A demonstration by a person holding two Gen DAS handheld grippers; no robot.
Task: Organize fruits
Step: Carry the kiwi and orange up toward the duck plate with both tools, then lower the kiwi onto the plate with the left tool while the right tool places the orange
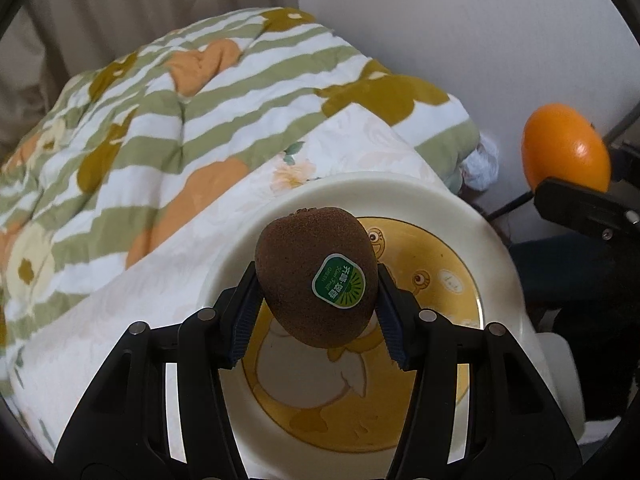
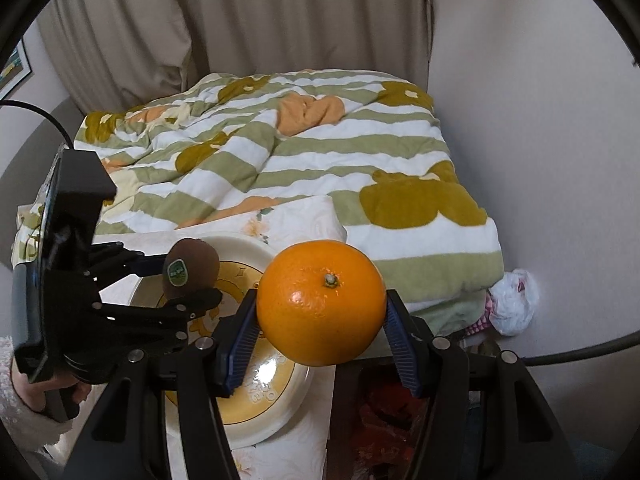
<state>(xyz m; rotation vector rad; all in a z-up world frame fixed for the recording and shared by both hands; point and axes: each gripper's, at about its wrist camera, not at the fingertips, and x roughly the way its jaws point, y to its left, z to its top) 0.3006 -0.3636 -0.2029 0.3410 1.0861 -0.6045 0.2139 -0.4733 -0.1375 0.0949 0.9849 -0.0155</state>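
Note:
My left gripper [image 1: 316, 292] is shut on a brown kiwi [image 1: 316, 276] with a green sticker and holds it above a cream plate [image 1: 404, 196] with a yellow duck picture. My right gripper [image 2: 322, 320] is shut on an orange [image 2: 320, 302] and holds it in the air just right of the plate [image 2: 244, 246]. The orange [image 1: 566, 146] shows at the right of the left wrist view, and the kiwi [image 2: 191, 268] in the left gripper [image 2: 188, 280] shows at the left of the right wrist view.
The plate lies on a white flowered cloth [image 1: 168, 280] at the foot of a bed with a green-striped quilt [image 2: 304, 160]. A white wall [image 2: 540, 120] and a crumpled plastic bag [image 2: 514, 302] are to the right. Curtains [image 2: 240, 20] hang behind.

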